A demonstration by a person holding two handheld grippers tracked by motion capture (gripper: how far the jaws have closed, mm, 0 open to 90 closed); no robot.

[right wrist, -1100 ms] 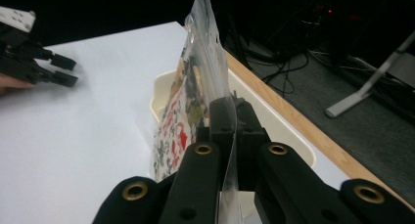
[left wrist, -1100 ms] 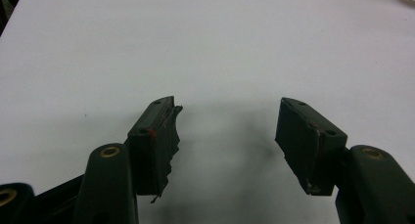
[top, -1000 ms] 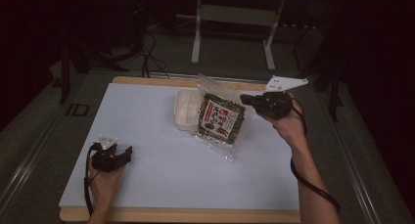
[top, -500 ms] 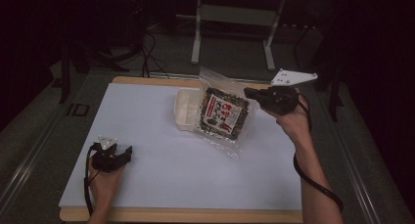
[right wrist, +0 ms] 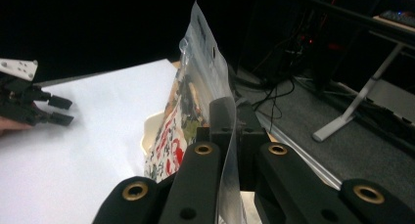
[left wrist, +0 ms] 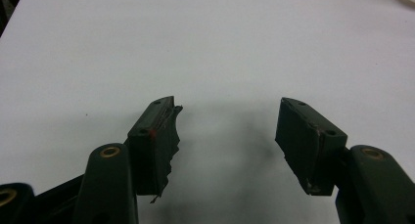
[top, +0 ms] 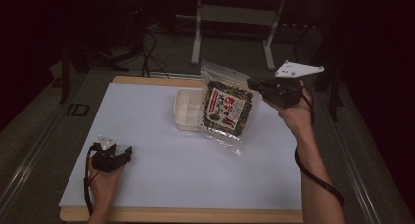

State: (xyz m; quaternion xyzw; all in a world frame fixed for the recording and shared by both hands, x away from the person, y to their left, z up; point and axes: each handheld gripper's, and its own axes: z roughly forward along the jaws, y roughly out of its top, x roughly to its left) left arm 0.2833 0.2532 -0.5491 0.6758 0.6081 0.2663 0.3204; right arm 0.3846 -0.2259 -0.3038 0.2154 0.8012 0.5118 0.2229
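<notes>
While the right claw (top: 253, 83) is clamping its jaws together on the clear side margin of the snack bag (top: 227, 109), the bag is hanging in the air over the far middle of the white bench (top: 195, 160), partly in front of a shallow white tray (top: 187, 109) that is sitting on the bench. In the right gripper view the film is passing straight between the closed jaws and standing up thin and glossy above them, so the bag (right wrist: 195, 101) is looking light, soft and floppy — it is tilting and sagging below the grip rather than holding its own shape. That film is probably slick, and a pinch on the bare margin is likely to be creeping if the bag is swung quickly; a hold nearer the sealed top band, where the plastic is doubled, is looking safer than one on the printed middle, where the contents may be brittle and liable to crush. Its lower corner is trailing close to the bench, whether touching or not I cannot tell.

The left claw (top: 128, 151) is resting low on the near left of the bench, well apart from the bag, and in the left gripper view its jaws are standing wide apart with nothing between them — one pad (left wrist: 164, 136) is looking frayed along its edge.
</notes>
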